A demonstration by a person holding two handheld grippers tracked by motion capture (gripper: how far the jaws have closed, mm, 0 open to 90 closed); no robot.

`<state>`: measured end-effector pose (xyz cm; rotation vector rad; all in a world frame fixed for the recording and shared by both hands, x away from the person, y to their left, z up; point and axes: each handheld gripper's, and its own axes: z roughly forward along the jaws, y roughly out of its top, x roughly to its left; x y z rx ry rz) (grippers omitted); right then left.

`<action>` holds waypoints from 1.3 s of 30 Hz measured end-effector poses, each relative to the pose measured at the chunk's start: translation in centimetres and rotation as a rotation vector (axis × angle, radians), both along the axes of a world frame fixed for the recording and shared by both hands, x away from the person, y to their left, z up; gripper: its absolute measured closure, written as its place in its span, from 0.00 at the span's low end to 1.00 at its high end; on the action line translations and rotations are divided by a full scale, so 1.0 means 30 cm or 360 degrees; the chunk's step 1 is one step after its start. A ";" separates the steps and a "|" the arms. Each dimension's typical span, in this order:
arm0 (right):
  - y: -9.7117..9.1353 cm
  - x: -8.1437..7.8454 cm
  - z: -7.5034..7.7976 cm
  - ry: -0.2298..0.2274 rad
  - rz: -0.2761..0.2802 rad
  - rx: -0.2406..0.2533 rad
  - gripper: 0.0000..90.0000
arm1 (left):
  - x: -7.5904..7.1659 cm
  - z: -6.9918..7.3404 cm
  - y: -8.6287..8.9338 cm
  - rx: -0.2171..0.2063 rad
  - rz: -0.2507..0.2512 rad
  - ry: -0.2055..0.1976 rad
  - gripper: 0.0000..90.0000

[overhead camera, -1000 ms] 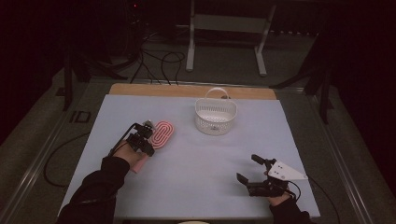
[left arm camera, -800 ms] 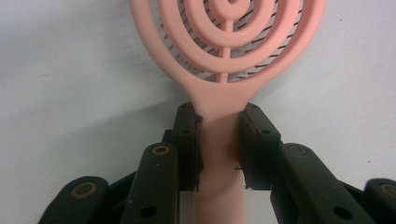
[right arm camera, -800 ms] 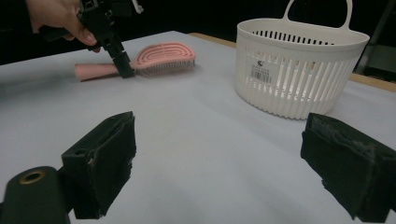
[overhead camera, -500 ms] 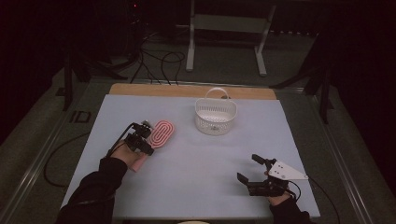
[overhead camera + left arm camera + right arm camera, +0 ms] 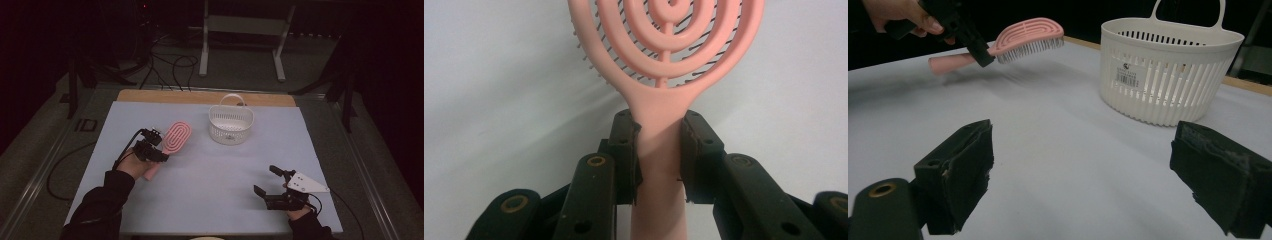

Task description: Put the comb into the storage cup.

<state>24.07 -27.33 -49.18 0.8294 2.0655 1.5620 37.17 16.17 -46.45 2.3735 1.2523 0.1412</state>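
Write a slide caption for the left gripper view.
Left gripper clamped on the handle of a pink hairbrush, bristles facing the pale table.

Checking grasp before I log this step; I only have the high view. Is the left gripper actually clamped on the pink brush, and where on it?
Observer: Yes. In the left gripper view the left gripper has both pads pressed on the handle of the pink brush, just below the head.
Operator: Is the brush off the table?
Observer: The right gripper view shows the brush head raised above the table, bristles facing down, with its shadow underneath.
Operator: Right gripper holding anything?
Observer: No. The right gripper has its jaws wide apart with nothing between them.
Operator: Basket empty?
Observer: Through the slats of the white basket in that view I can't make out anything, but I can't see inside it from there.
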 end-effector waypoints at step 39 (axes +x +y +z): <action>0.001 0.002 -0.002 0.0015 -0.0005 0.0003 0.11 | -0.102 0.066 -0.039 -0.0435 -0.0173 -0.0459 0.80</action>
